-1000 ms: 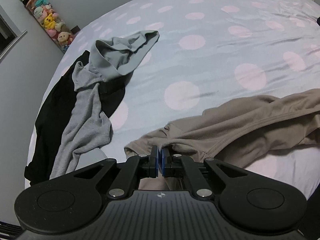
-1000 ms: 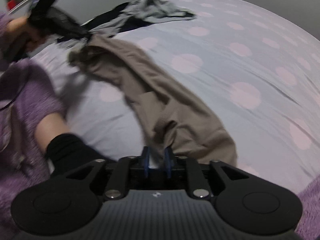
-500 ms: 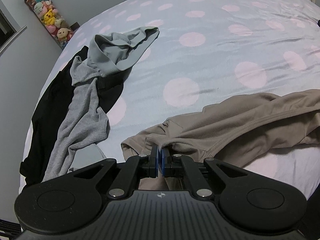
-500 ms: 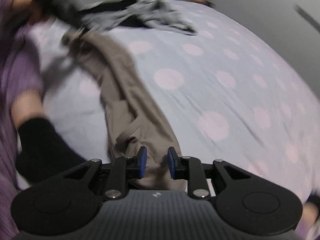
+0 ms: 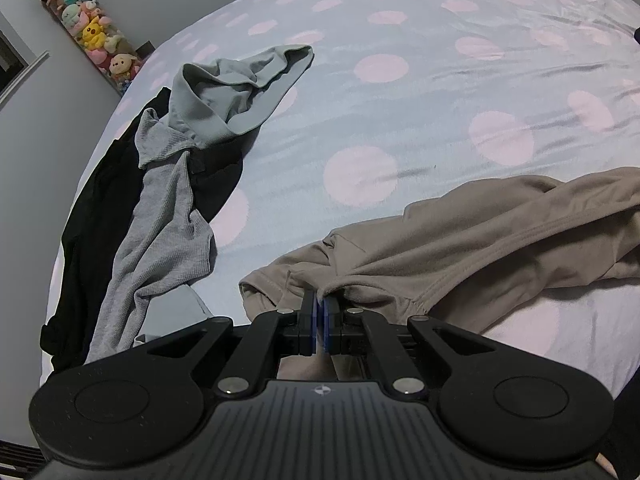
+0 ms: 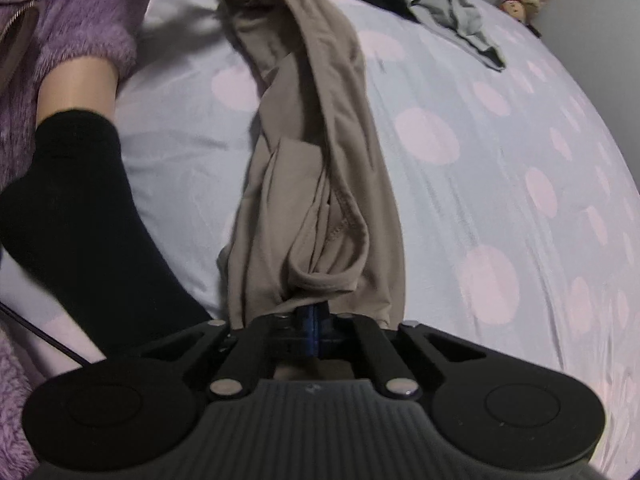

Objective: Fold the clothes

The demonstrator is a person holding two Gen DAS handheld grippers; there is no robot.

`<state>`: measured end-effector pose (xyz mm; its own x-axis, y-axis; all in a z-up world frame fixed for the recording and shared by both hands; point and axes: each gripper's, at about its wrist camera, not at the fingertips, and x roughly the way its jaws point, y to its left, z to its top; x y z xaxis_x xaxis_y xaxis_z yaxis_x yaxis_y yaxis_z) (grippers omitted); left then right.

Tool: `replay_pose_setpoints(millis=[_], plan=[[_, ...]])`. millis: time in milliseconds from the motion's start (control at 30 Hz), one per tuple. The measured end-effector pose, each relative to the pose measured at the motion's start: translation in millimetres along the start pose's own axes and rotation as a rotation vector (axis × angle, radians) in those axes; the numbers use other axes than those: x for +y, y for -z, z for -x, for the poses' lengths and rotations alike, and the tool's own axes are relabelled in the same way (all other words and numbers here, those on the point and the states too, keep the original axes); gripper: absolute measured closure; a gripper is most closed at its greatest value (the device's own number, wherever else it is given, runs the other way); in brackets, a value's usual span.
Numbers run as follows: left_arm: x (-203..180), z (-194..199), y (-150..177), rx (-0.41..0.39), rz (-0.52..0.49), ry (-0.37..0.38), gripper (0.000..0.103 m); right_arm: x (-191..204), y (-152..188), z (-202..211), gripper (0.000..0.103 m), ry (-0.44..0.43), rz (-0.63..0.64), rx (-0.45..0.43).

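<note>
Both jaws pinch the smooth, rumpled tan garment [image 5: 460, 240] on the polka-dot sheet [image 5: 400, 92].

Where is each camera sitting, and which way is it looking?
Left wrist: sits on the left gripper, looking down across the spotted bed at the beige garment pinched in its jaws and the pile of grey and black clothes; no body clearly shows.
Right wrist: sits on the right gripper, looking down along the beige garment in its shut jaws; a leg in a black sock and purple fleece show.
Both see the garment, the bed, the pile and the soft toys.
</note>
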<state>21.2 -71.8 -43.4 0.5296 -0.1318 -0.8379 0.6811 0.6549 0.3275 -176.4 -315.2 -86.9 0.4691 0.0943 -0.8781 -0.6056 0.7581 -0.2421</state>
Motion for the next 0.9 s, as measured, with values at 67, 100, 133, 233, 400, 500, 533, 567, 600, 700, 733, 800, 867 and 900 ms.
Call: replay_pose_setpoints(millis=[67,100,133,233,400,500,533,567,600,700,733,800,867,900], plan=[[0,2,-1,-0.005,-0.001,-0.001,0.102,-1,2,10,0.103,0.030,-0.022,-0.019],[1,3,-2,-0.010,-0.001,-0.001,0.102,-1,4,17,0.103,0.050,-0.036,-0.029],[1,6,-3,-0.018,0.001,0.000,0.102,-1,5,26,0.103,0.076,-0.054,-0.039],[5,18,-7,-0.061,0.019,0.020,0.102,-11,6,53,0.103,0.154,-0.112,-0.090],[9,40,-14,-0.117,0.026,0.029,0.102,-24,2,81,0.103,0.162,-0.163,-0.145],[9,45,-15,-0.126,0.021,0.025,0.101,-15,-1,64,0.098,0.145,-0.112,-0.114],[8,44,-14,-0.124,0.022,0.024,0.101,-12,-1,56,0.099,0.133,-0.103,-0.097],[8,44,-13,-0.121,0.026,0.024,0.101,-10,-1,46,0.099,0.122,-0.095,-0.078],[7,44,-12,-0.120,0.032,0.028,0.101,-7,-2,36,0.099,0.112,-0.088,-0.059],[8,44,-7,-0.124,0.045,0.053,0.101,4,-5,18,0.098,0.067,-0.079,-0.047],[8,44,-6,-0.125,0.047,0.058,0.101,7,-6,15,0.098,0.050,-0.079,-0.053],[8,41,-4,-0.122,0.055,0.064,0.101,14,-13,16,0.098,0.013,-0.089,-0.093],[8,38,-4,-0.116,0.059,0.069,0.101,22,-20,15,0.097,-0.017,-0.083,-0.122],[7,36,-4,-0.114,0.060,0.068,0.100,27,-23,15,0.097,-0.024,-0.067,-0.126]])
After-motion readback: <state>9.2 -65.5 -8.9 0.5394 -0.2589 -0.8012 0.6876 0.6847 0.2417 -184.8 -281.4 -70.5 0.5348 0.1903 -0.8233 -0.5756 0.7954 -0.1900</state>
